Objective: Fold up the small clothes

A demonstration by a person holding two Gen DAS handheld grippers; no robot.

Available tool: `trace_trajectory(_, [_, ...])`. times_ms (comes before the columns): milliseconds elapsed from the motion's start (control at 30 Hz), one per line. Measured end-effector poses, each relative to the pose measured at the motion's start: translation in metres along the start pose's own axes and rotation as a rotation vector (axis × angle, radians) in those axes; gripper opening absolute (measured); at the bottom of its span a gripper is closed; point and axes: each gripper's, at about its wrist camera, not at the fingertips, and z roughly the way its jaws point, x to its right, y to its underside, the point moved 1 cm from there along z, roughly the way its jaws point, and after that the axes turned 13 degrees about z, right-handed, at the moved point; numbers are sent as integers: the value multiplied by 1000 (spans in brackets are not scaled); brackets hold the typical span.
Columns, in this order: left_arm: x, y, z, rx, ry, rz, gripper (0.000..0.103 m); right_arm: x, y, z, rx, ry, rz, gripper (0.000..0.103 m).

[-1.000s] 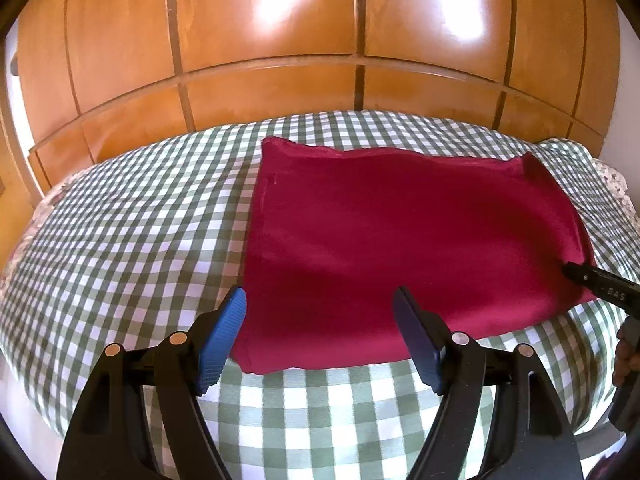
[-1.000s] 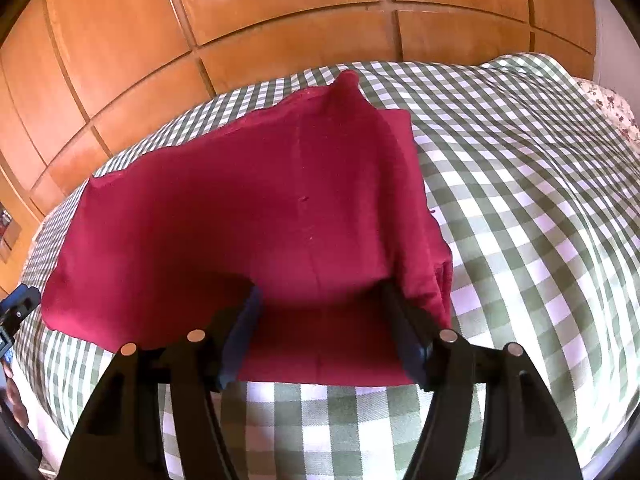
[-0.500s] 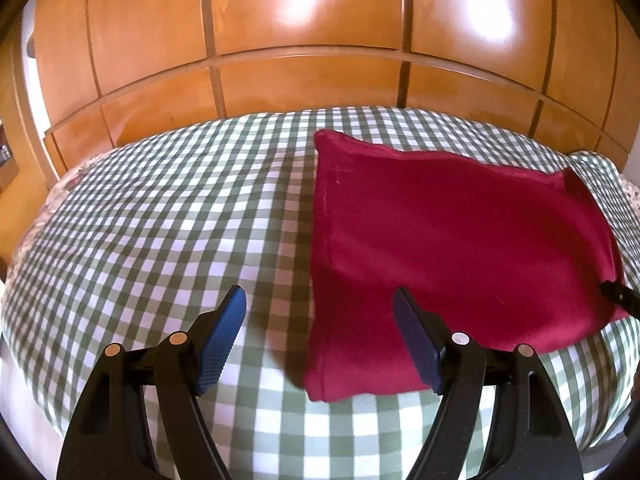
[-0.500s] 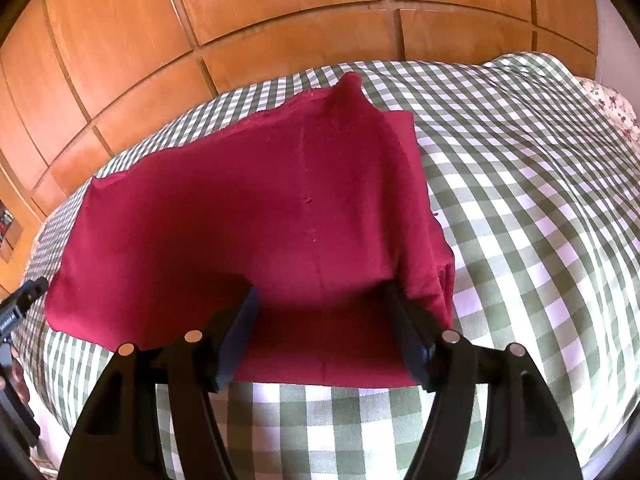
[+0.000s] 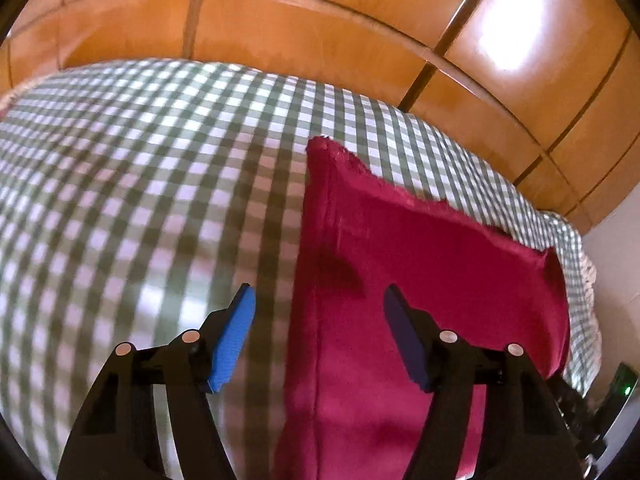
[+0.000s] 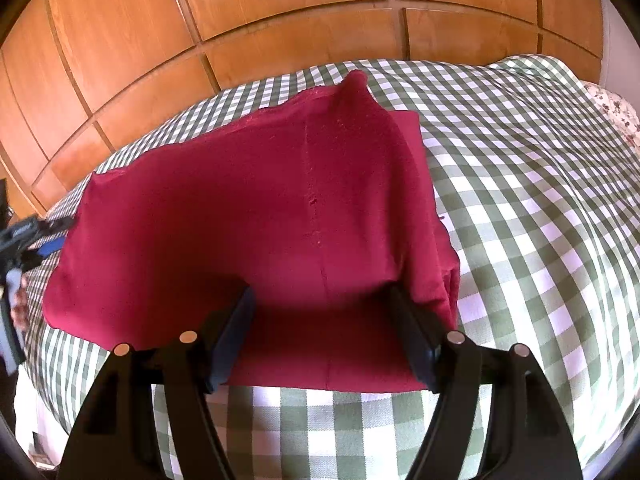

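Note:
A dark red cloth (image 5: 420, 280) lies folded flat on the green-and-white checked bedspread (image 5: 140, 200). My left gripper (image 5: 317, 294), with blue pads, hovers over the cloth's left edge. Its jaws are closing, the hem runs between them, and neither pad touches it. In the right wrist view the red cloth (image 6: 248, 208) fills the middle. My right gripper (image 6: 321, 294) is at its near right corner, its jaws apart. An upper layer of cloth drapes over both fingertips and hides them. The left gripper (image 6: 28, 236) shows at the far left edge of that view.
Glossy wooden panels (image 6: 280, 20) rise right behind the bed. A floral pillow (image 6: 616, 108) sits at the far right. The bedspread (image 6: 540, 200) is bare to the right of the cloth. A dark device with a green light (image 5: 624, 390) stands past the bed's right edge.
My left gripper has swung left along the cloth and rolled; it now sits over the cloth's left edge with its jaws narrower. The right gripper stays in place under the cloth layer.

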Motion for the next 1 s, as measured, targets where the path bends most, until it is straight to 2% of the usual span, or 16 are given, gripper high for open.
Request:
trace_trajectory(67, [-5, -7, 15, -16, -11, -25, 62, 0, 0, 0, 0, 0, -3, 70])
trace_trajectory(100, [-7, -9, 21, -22, 3, -34, 26, -1, 0, 0, 0, 0, -4, 71])
trace_trajectory(133, [-6, -10, 28, -34, 15, -31, 14, -1, 0, 0, 1, -1, -6, 71])
trace_trajectory(167, [-5, -11, 24, 1, -33, -37, 8, -1, 0, 0, 1, -2, -6, 71])
trace_trajectory(233, [6, -14, 16, 77, -116, 26, 7, 0, 2, 0, 6, -6, -6, 71])
trace_trajectory(267, [13, -13, 22, 74, -175, 69, 7, 0, 2, 1, 7, -5, -6, 71])
trace_trajectory(300, [18, -11, 33, 34, -206, 98, 7, 0, 3, 2, 9, 0, -8, 71])
trace_trajectory(333, [23, -9, 42, 12, -242, 119, 9, -1, 3, 3, 11, 5, -11, 71])
trace_trajectory(367, [27, -9, 42, 24, -276, 136, 15, -2, 3, 3, 13, 9, -12, 71])
trace_trajectory(400, [31, -8, 38, 38, -310, 149, 28, -2, 3, 3, 14, 9, -12, 71])
trace_trajectory(433, [36, -8, 31, 47, -338, 152, 34, -1, 3, 3, 13, 6, -10, 71])
trace_trajectory(500, [45, -6, 15, 79, -323, 146, 52, -2, 2, 1, 6, 3, -8, 71])
trace_trajectory(600, [66, 2, -19, 172, -344, 190, 65, -4, -5, -9, 1, -26, 2, 70])
trace_trajectory(667, [80, 9, -37, 219, -342, 233, 72, -6, -16, -26, 49, -57, 13, 69])
trace_trajectory(833, [104, 21, -53, 246, -316, 290, 73, -4, -54, -34, 129, -29, 29, 69])
trace_trajectory(1000, [114, 30, -51, 225, -294, 299, 73, 3, -90, -2, 107, 45, 34, 69])
